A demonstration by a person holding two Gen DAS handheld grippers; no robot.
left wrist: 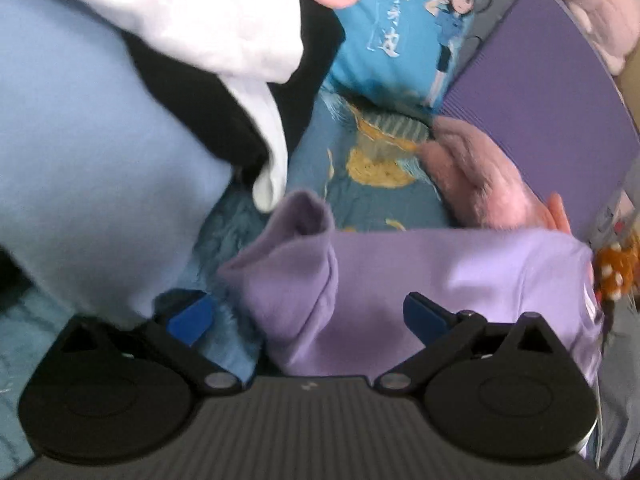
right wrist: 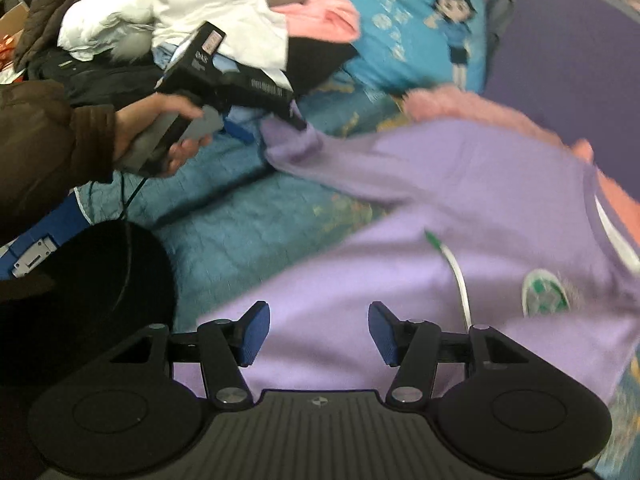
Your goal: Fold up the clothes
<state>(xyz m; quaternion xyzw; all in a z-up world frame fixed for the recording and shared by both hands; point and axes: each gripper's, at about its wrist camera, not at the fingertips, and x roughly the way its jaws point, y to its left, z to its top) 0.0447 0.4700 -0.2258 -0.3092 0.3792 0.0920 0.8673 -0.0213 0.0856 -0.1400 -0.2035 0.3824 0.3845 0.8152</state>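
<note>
A lilac sweatshirt (right wrist: 460, 208) lies spread on the blue bed quilt (right wrist: 240, 220), with a green and white badge (right wrist: 544, 292) on its chest. Its sleeve cuff (left wrist: 296, 240) stands bunched in front of my left gripper (left wrist: 308, 316), which is open, the cuff between and just beyond the blue pads. In the right wrist view the left gripper (right wrist: 260, 124) sits at the sleeve end, held by a hand. My right gripper (right wrist: 318, 332) is open and empty, hovering over the sweatshirt's lower body.
A pile of clothes, white (right wrist: 192, 4), pink (right wrist: 324, 16), black and pale blue (left wrist: 80, 152), lies at the back left. A blue cartoon pillow (left wrist: 412, 28), a purple mat (left wrist: 540, 96) and a pink fluffy garment (left wrist: 476, 176) lie beyond. A black round object (right wrist: 104, 280) stands at left.
</note>
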